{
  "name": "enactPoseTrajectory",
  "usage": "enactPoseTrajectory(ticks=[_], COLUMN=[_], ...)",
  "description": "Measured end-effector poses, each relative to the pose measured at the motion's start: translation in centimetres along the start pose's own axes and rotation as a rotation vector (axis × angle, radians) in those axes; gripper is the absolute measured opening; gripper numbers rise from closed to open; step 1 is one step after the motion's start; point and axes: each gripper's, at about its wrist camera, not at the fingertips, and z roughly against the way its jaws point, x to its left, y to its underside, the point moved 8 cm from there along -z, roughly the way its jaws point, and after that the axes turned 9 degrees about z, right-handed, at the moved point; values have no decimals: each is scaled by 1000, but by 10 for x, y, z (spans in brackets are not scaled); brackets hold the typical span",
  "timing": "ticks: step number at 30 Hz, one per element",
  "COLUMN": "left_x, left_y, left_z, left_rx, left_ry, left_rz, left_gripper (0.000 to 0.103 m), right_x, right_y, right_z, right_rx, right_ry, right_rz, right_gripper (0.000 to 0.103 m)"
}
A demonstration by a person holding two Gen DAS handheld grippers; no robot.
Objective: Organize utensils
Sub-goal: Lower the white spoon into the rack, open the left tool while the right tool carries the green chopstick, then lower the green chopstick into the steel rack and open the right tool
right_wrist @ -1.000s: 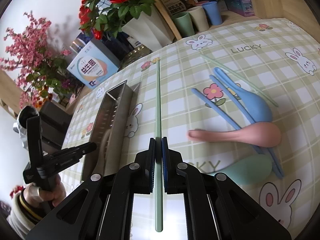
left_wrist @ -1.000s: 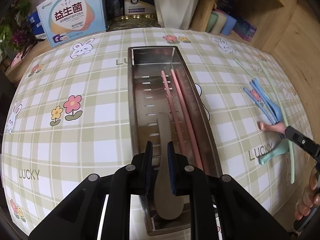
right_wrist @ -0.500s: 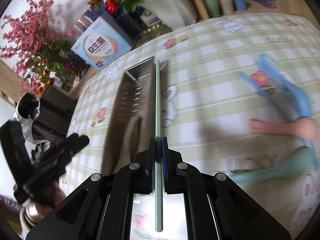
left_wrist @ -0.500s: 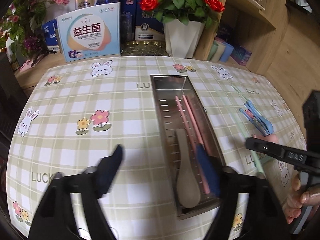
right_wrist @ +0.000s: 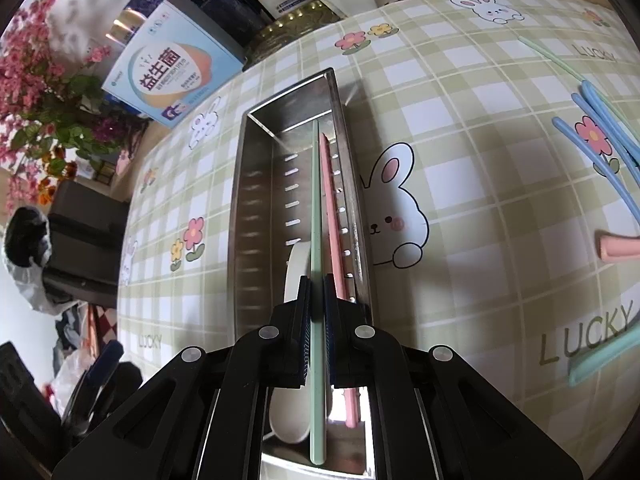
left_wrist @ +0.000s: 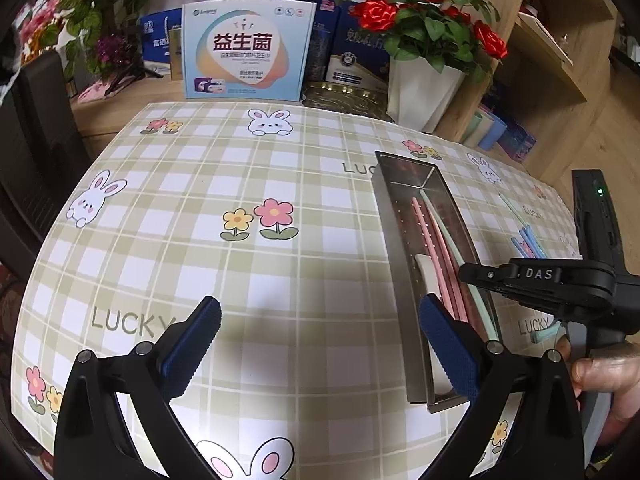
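Observation:
A long steel tray (left_wrist: 400, 248) (right_wrist: 244, 216) lies on the checked tablecloth. It holds two pink chopsticks (left_wrist: 434, 256) (right_wrist: 334, 216) and a beige spoon (left_wrist: 425, 268) (right_wrist: 294, 276). My right gripper (right_wrist: 316, 300) is shut on a green chopstick (right_wrist: 316, 200) held lengthwise over the tray; it also shows in the left wrist view (left_wrist: 452, 244). My left gripper (left_wrist: 320, 332) is wide open and empty, above the cloth left of the tray. Blue chopsticks (right_wrist: 592, 148), a second green chopstick (right_wrist: 548, 54), a pink spoon handle (right_wrist: 620, 246) and a teal spoon handle (right_wrist: 600, 354) lie on the cloth to the right.
A boxed product (left_wrist: 244, 50), a white pot of red roses (left_wrist: 424, 92), a brass dish (left_wrist: 344, 96) and cups (left_wrist: 486, 136) stand behind the cloth. A wooden shelf (left_wrist: 560, 52) is at the back right. A dark chair (right_wrist: 84, 240) stands on the left.
My left gripper let go of the beige spoon in the tray, opened wide and moved up and left. My right gripper carried the green chopstick from the cloth to over the tray.

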Motion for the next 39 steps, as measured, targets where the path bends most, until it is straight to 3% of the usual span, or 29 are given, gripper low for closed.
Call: enactPoseTrajectory(ticks=[6, 20, 24, 30, 32, 33, 35, 39], left_x=[1, -20, -29, -49, -62, -68, -85, -114], left_y=[3, 4, 4, 7, 9, 11, 15, 23], left_z=[-2, 11, 19, 28, 31, 32, 34, 31], left_rx=[7, 0, -9, -25, -34, -38, -44, -35], left_ry=[15, 18, 18, 31, 44, 51, 67, 80], left_rz=[23, 4, 0, -7, -18, -25, -52, -100], left_gripper=[97, 97, 97, 97, 97, 97, 97, 97], right_x=[2, 6, 0, -29, -42, -50, -68, -113], right_y=[0, 8, 8, 2, 1, 2, 5, 16], right_z=[-8, 5, 28, 82, 100, 109, 126, 140], right_rx=[23, 23, -44, -222, -285, -317, -373, -372], right_ry=[10, -60, -83, 5, 36, 57, 97, 182], right_rz=[-3, -10, 0, 153, 217, 243, 281, 268], right_gripper=[6, 8, 8, 10, 29, 58, 61, 63])
